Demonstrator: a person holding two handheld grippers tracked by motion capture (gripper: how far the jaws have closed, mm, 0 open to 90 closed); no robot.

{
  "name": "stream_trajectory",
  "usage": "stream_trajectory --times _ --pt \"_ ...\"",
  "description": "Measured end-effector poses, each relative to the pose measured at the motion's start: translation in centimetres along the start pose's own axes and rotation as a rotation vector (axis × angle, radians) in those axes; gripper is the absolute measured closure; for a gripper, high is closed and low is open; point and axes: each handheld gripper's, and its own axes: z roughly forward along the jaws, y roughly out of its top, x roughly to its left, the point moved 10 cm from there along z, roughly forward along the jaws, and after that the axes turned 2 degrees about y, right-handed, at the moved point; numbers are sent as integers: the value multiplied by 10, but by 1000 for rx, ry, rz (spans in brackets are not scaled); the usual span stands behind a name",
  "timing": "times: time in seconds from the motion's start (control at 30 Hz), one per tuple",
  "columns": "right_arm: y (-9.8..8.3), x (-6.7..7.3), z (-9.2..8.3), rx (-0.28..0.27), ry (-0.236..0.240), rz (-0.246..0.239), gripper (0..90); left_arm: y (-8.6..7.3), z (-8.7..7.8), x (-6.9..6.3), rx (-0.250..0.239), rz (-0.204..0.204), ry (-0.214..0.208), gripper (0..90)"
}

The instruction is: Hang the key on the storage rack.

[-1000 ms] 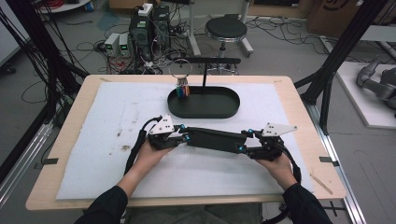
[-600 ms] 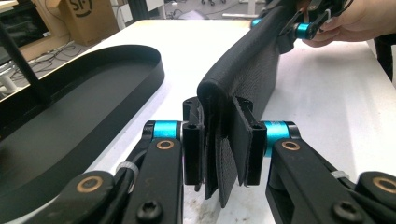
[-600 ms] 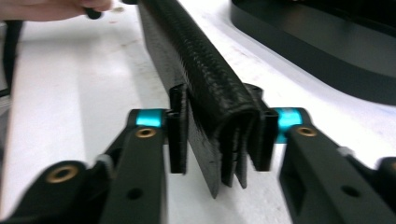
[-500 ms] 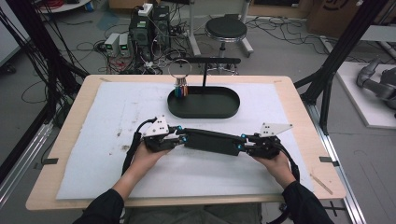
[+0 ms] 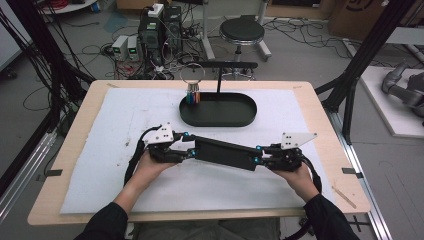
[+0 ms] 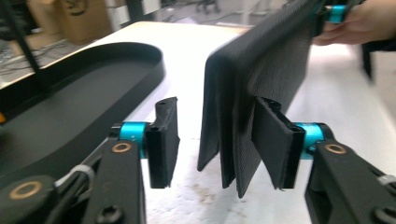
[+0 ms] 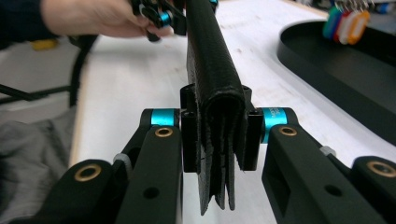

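My right gripper (image 7: 219, 135) has its jaws clamped on one end of the black wallet (image 5: 226, 153), pads squeezing the folded layers just below the rounded spine. My left gripper (image 6: 224, 140) has just been opening: its jaws stand apart with the wallet's other end between them, one pad against the outer face, the other pad clear of it, so that end is no longer gripped.

I judge the wallet light and fairly soft. It is a long fold of grained, leather-like material with several thin layers hanging loose at the open edge, and those layers could splay or slide against each other. The spine is the firmest part, so gripping near the fold, across all layers, seems the safest hold. A single end grip may let the far end droop.

It is matt black, pebbled in texture, and stretches between my two hands just above the white surface (image 5: 125, 120), in front of the black oval tray (image 5: 235, 117) with the key ring (image 5: 193, 95) at its left end.
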Motion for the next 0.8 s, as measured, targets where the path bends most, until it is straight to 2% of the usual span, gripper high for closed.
stream_trajectory --times 0.07,0.1,0.13,0.17,0.27,0.33,0.37,0.4,0.47,0.63,0.7,0.77,0.8 --pt "2 3 -1 -5 20 -7 764 3 -3 -5 -21 6 -37 488" --pt "2 6 -2 -2 45 -13 764 4 -4 -8 -28 12 -56 488" --pt "2 6 -2 -2 45 -13 764 5 -4 -11 -28 19 -75 488" --pt "1 9 0 7 64 -22 764 6 -4 -15 -24 27 -97 489" --pt "1 10 1 12 71 -31 763 6 -1 -22 -3 51 -120 499" --pt "1 11 3 19 72 -32 762 3 0 -25 19 77 -129 581" --pt "1 11 3 18 66 -36 761 2 1 -25 28 80 -118 620" --pt "1 10 3 20 62 -39 760 2 1 -25 31 80 -124 644" --pt "1 9 2 15 53 -29 756 4 0 -25 20 67 -134 702" --pt "4 6 1 -10 41 -18 713 14 -4 -28 -42 26 -168 739" --pt "4 3 1 -23 25 3 635 18 -5 -29 -67 5 -178 747" --pt "4 2 1 -28 23 14 601 22 -5 -29 -98 -20 -183 747" --pt "3 0 2 -26 6 30 542 25 -6 -30 -115 -26 -185 749"
